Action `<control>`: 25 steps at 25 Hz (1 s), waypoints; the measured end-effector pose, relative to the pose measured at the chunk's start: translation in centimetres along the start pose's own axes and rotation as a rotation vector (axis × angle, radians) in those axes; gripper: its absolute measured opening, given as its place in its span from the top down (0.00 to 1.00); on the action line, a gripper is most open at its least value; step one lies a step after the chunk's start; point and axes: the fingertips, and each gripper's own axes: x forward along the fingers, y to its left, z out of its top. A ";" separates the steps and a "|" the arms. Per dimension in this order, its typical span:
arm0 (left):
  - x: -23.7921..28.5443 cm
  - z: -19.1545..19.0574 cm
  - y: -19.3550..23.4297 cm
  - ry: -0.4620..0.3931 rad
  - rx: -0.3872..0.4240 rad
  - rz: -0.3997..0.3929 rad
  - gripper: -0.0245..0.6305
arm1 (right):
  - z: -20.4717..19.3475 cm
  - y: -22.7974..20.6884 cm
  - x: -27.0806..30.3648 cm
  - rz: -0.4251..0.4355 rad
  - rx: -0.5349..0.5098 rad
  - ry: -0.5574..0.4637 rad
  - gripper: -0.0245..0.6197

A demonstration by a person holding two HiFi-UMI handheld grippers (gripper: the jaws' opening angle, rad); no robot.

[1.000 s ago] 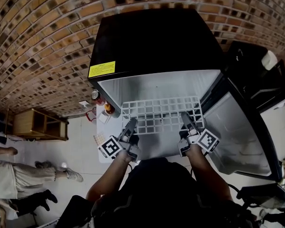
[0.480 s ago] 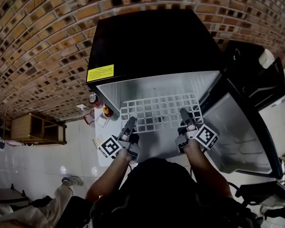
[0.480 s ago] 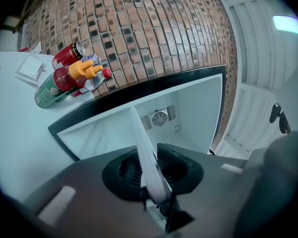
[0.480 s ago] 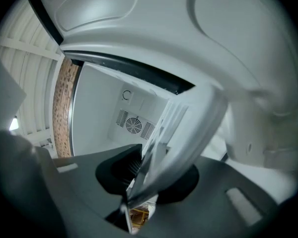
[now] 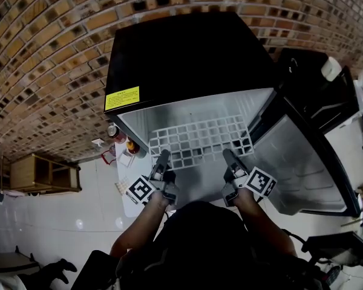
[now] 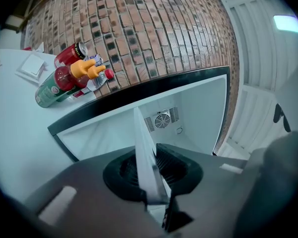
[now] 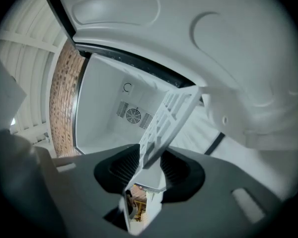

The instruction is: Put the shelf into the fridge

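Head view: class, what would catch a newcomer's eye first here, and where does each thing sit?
The black fridge fills the middle, its door swung open to the right, before a brick wall. A white grid shelf lies partly inside its opening. The left tool grips its near edge, jaws just closing further, while the right tool has just been opening its jaws around it.
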 end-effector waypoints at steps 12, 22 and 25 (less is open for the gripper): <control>-1.6 -2.2 -0.6 0.057 0.084 0.071 0.85 | -1.3 -0.4 -0.2 -0.047 0.036 0.036 0.82; -0.5 -3.3 -1.1 0.086 0.141 0.105 0.86 | -0.2 -0.4 0.8 -0.057 0.025 0.031 0.82; 0.1 -2.8 -0.7 0.076 0.166 0.120 0.84 | 0.1 -0.5 1.5 -0.067 0.009 0.026 0.81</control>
